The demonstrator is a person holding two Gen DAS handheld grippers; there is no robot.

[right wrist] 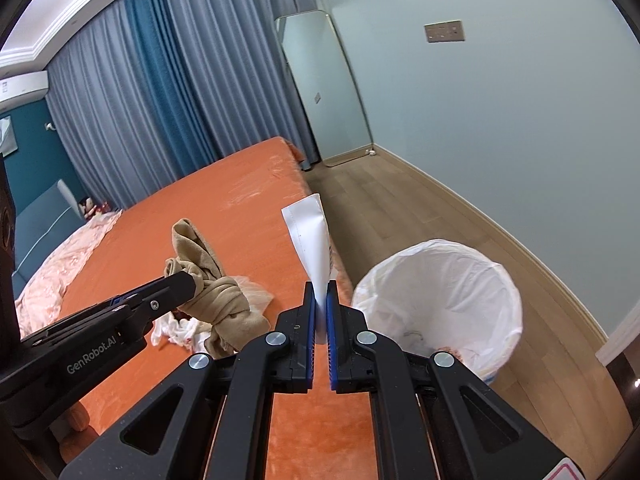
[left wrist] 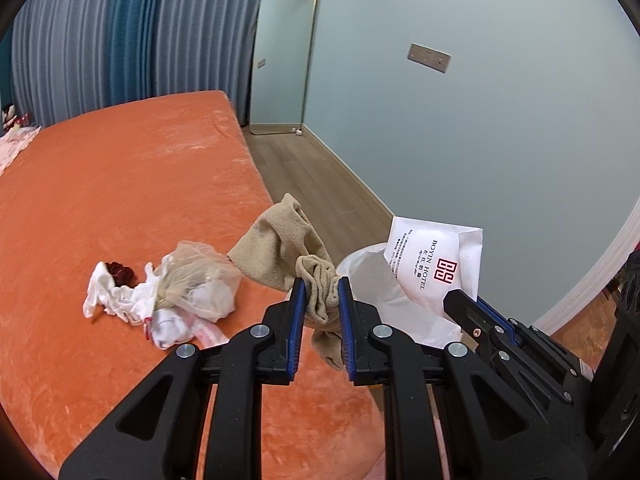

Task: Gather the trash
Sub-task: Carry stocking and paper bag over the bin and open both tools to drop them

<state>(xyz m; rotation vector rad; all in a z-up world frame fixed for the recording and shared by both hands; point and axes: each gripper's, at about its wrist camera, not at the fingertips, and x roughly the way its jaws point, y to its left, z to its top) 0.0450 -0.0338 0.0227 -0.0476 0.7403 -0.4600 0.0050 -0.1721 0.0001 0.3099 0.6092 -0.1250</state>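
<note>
Beige cloth (left wrist: 320,292) pinched in left gripper (left wrist: 322,280); right gripper (right wrist: 320,292) clamps paper bag (right wrist: 312,236). Risk: dangling cloth misses bin (right wrist: 492,280).

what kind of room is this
Most likely a hotel bedroom: a bed with an orange cover, a standing mirror against the wall beside full-length curtains, and a white paper bag printed with a hotel name.

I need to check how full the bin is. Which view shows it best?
The right wrist view: the bin shows whole, its open mouth and liner visible down to some scraps at the bottom. The left wrist view shows only a bit of liner behind the envelope.
</note>
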